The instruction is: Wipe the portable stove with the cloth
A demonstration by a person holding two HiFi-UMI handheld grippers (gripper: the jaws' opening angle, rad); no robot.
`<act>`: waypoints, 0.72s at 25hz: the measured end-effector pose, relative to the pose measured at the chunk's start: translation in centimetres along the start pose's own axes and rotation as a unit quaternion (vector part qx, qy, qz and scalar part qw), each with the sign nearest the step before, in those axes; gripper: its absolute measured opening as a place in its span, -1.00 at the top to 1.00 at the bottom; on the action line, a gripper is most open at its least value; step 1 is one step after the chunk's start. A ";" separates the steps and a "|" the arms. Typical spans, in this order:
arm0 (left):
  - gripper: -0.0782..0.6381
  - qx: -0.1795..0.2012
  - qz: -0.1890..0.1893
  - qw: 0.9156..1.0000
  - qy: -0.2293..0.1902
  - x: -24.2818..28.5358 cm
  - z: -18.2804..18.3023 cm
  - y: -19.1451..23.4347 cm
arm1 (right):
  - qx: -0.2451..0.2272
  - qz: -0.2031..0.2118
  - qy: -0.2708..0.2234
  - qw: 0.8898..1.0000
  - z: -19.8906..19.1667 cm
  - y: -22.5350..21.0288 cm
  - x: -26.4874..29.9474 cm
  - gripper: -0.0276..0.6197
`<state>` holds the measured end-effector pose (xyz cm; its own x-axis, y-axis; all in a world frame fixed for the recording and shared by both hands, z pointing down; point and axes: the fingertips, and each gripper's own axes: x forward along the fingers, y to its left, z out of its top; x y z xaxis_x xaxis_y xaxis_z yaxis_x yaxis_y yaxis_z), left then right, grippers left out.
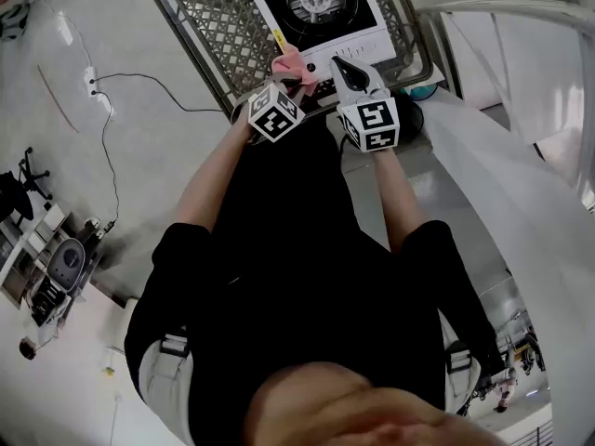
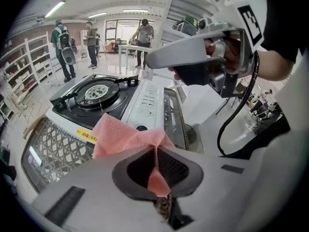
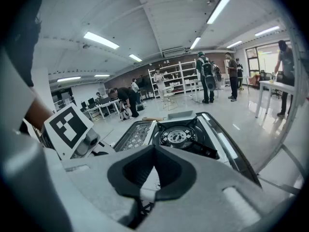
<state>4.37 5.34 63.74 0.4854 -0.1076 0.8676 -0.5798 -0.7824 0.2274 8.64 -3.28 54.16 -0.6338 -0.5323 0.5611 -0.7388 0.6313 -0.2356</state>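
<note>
Left hand-held gripper [image 2: 156, 164] pinches pink cloth [image 2: 120, 134]; right hand-held gripper [image 3: 153, 161] pressed together; yellow label [image 2: 87, 137] on stove [image 2: 147, 98] unreadable.

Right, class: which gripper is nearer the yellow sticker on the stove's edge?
Left. The left gripper, shut on the pink cloth, is close beside the yellow sticker; the right gripper is further right, at the stove's front edge.
</note>
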 end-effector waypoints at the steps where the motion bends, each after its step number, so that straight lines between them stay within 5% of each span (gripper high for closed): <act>1: 0.74 0.003 -0.003 1.000 0.000 0.2 0.1 -0.5 | 0.001 0.002 0.001 1.000 -0.2 -0.1 0.0 0.91; 8: 0.74 -0.019 0.009 1.000 -0.015 0.3 0.5 -0.6 | 0.005 -0.002 -0.004 1.000 -0.7 -1.7 0.1 0.91; 12: 0.74 -0.064 0.014 0.996 -0.056 -1.5 0.8 0.4 | 0.009 -0.008 -0.005 1.000 -1.1 -1.9 -0.3 0.91; 18: 0.74 -0.077 0.042 0.990 -0.107 -6.2 0.4 2.3 | 0.000 -0.023 -0.012 1.000 -0.5 -0.3 -1.3 0.91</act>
<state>0.28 3.95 58.71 0.5495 -0.3081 0.7766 -0.7088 -0.6641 0.2381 9.77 -2.54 53.90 -0.6042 -0.5737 0.5529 -0.7676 0.6054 -0.2106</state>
